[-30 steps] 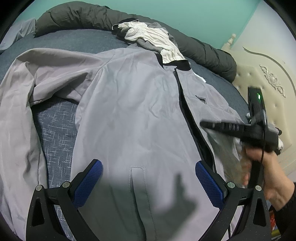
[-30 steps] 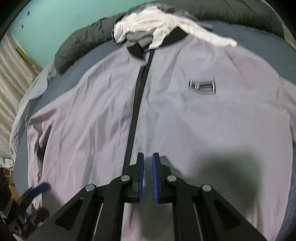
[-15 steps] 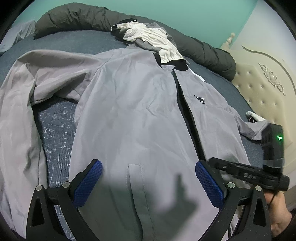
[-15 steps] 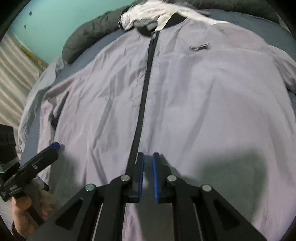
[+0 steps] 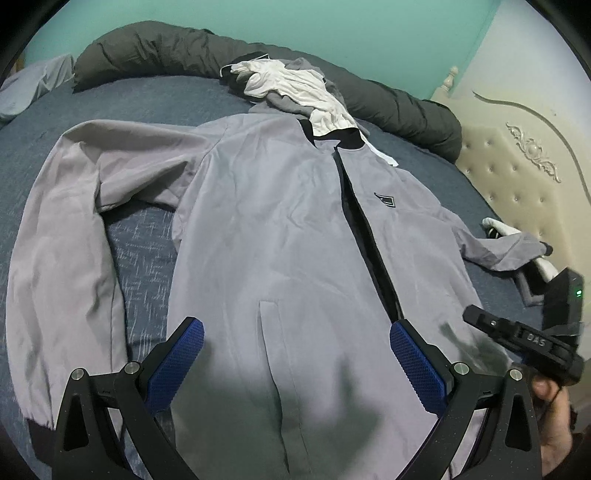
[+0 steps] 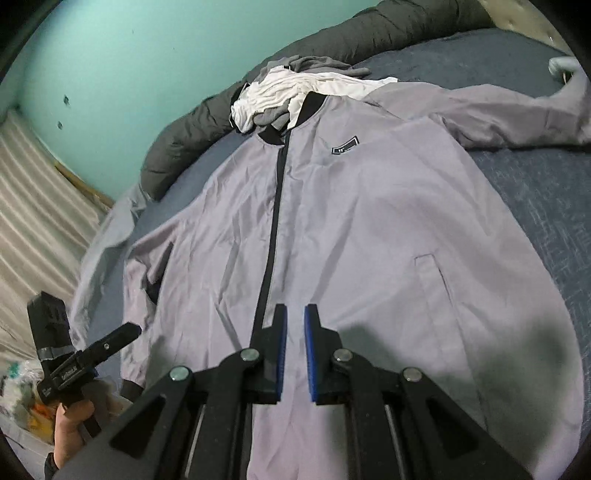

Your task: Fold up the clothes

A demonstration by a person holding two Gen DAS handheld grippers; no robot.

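A light grey zip-front jacket with a black collar and black zipper band (image 5: 280, 236) lies spread face up on the dark blue bed cover (image 5: 147, 99). One long sleeve bends down the left side of the left wrist view; the other reaches toward the cream tufted headboard (image 5: 517, 177) on the right. A dark grey rolled duvet (image 5: 166, 51) runs along the far edge under the teal wall (image 5: 332, 29), and a crumpled white garment (image 5: 295, 85) sits on a grey one at the collar. The left gripper (image 5: 295, 354) hovers over the jacket's lower front, its blue-padded fingers (image 5: 177, 362) spread wide with nothing between them. Further right, the right gripper (image 6: 295, 350), held in a hand (image 5: 554, 417), hangs above the hem beside the zipper, its fingers nearly pressed together and empty.
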